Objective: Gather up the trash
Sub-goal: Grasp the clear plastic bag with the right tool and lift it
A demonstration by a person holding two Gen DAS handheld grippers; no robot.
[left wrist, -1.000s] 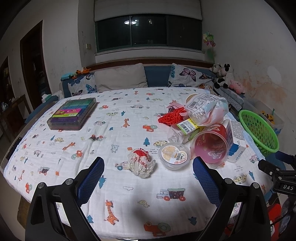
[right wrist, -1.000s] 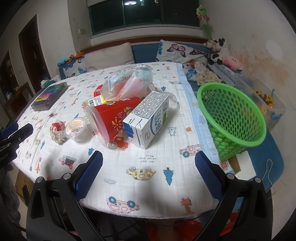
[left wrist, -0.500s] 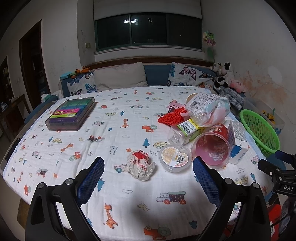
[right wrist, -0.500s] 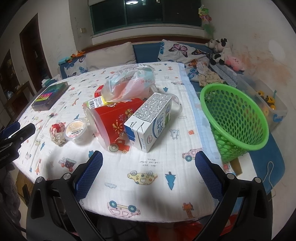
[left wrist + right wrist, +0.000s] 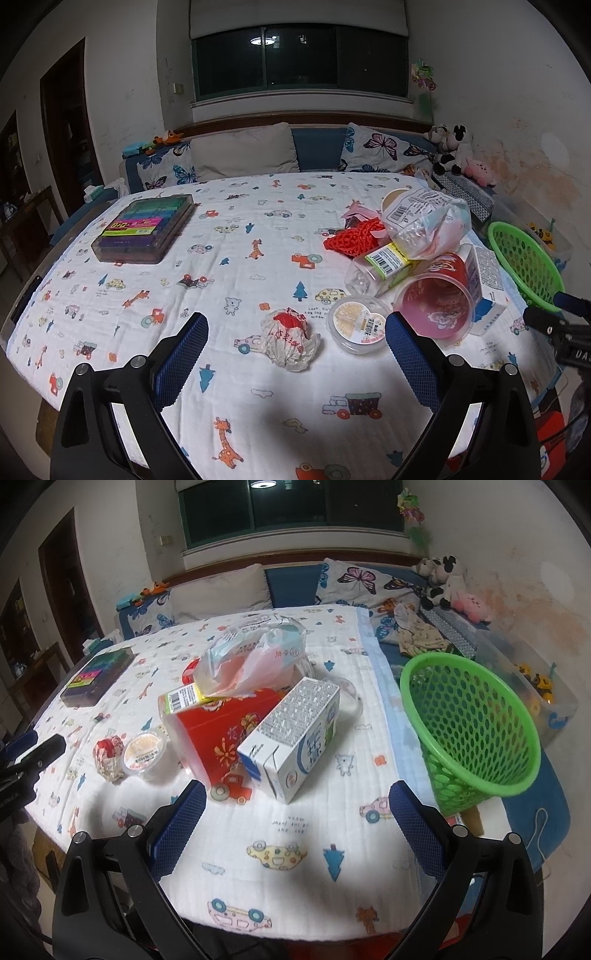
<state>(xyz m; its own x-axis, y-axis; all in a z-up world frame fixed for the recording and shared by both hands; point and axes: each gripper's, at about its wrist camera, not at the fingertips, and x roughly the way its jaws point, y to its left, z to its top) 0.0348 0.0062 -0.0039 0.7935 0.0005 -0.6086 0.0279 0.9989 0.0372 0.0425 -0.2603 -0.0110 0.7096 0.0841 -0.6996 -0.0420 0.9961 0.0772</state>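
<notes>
Trash lies in a heap on the patterned tablecloth: a crumpled wrapper (image 5: 290, 341), a small lidded plastic cup (image 5: 356, 325), a red paper cup on its side (image 5: 437, 297), a milk carton (image 5: 291, 738), a clear bottle with a barcode label (image 5: 384, 264), a plastic bag (image 5: 255, 657) and red netting (image 5: 352, 236). A green mesh basket (image 5: 476, 731) stands off the table's right edge. My left gripper (image 5: 295, 354) is open, just short of the wrapper. My right gripper (image 5: 295, 834) is open, in front of the carton. Both hold nothing.
A flat box of coloured items (image 5: 146, 227) rests at the table's far left. Cushions (image 5: 243, 151) and soft toys (image 5: 452, 151) line a bench behind the table. A clear bin of toys (image 5: 539, 690) sits beyond the basket.
Both grippers have drawn back and risen a little, so the trash looks slightly farther off. Nothing on the table has moved.
</notes>
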